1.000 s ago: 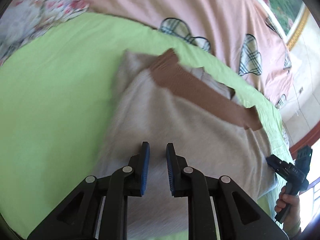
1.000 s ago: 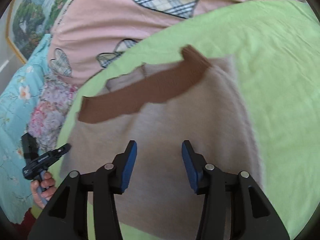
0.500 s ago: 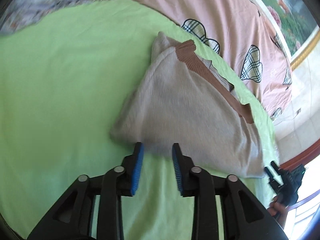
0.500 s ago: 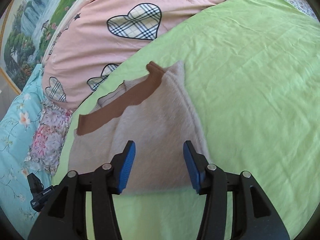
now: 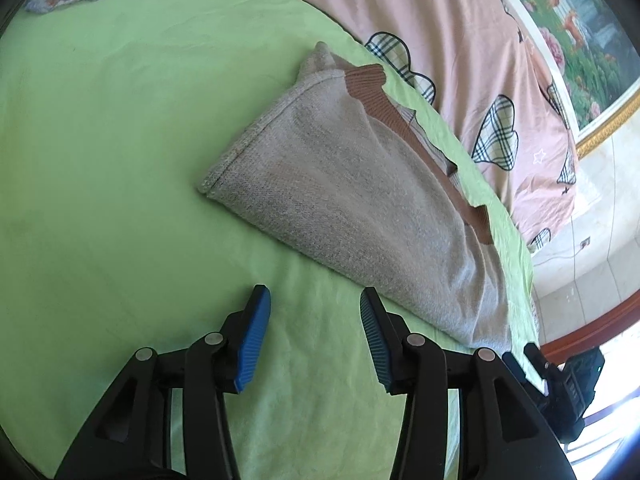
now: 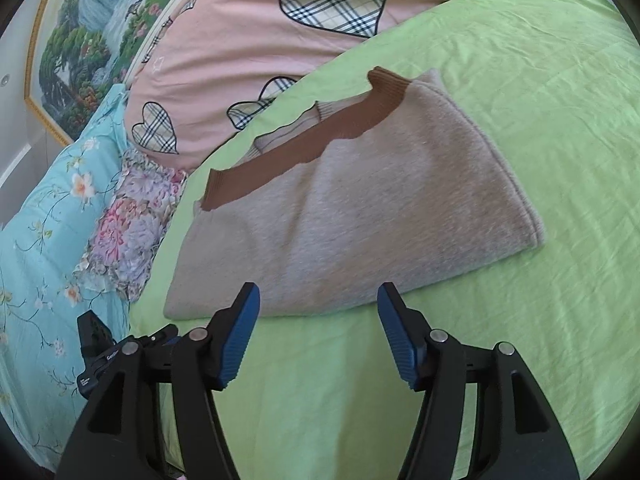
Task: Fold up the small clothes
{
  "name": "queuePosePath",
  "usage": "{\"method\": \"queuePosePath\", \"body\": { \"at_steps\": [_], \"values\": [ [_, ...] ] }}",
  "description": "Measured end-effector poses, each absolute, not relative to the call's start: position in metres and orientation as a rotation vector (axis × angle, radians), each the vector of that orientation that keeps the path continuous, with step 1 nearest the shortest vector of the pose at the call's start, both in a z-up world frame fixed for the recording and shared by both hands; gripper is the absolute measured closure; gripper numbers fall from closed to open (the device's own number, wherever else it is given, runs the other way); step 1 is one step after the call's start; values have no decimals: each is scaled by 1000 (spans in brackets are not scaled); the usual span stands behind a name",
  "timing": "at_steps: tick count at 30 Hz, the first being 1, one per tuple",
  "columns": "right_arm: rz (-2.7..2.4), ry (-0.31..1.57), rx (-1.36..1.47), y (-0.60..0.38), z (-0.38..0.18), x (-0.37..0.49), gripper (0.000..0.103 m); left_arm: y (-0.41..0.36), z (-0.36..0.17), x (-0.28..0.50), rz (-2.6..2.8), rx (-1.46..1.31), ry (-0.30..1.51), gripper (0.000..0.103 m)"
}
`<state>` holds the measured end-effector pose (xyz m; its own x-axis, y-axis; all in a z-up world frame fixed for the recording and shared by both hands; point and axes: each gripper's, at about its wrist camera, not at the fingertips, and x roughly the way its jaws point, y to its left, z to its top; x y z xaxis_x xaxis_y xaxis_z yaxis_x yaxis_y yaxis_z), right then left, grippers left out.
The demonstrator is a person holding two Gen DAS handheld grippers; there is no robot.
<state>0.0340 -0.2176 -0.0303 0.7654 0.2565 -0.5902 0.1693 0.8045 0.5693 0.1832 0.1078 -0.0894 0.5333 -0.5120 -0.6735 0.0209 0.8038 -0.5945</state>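
Observation:
A folded beige knit garment (image 5: 352, 192) with a brown ribbed band (image 5: 404, 120) lies flat on the green sheet (image 5: 120, 160). It also shows in the right wrist view (image 6: 360, 216), with the brown band (image 6: 320, 140) along its far edge. My left gripper (image 5: 314, 304) is open and empty, just short of the garment's near edge. My right gripper (image 6: 318, 300) is open and empty, its tips at the garment's near edge. The right gripper's body shows at the lower right of the left wrist view (image 5: 560, 384); the left gripper's body shows at the lower left of the right wrist view (image 6: 100, 356).
A pink quilt with plaid hearts (image 6: 280, 32) lies behind the garment. A floral cloth (image 6: 128, 216) and a turquoise flowered quilt (image 6: 40, 240) lie to the left. A framed landscape picture (image 6: 80, 40) hangs on the wall. The bed edge and tiled floor (image 5: 580, 240) are at the right.
Both grippers have pulled back off the garment toward me. The left gripper's jaws have opened wider. The garment now lies folded and released on the sheet.

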Motion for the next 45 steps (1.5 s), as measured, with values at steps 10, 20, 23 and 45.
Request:
{"method": "queuePosePath", "body": {
  "at_steps": [10, 20, 23, 45],
  "values": [
    [80, 740, 646, -207, -33, 35, 39, 121, -96, 230, -289, -753, 934, 50],
    [110, 757, 640, -208, -31, 56, 38, 105, -91, 266, -285, -691, 908, 92],
    [124, 751, 648, -215, -28, 64, 38, 91, -74, 264, -287, -615, 875, 94],
    [558, 993, 671, -210, -24, 269, 14, -96, -45, 241, -604, -159, 881, 95]
  ]
}}
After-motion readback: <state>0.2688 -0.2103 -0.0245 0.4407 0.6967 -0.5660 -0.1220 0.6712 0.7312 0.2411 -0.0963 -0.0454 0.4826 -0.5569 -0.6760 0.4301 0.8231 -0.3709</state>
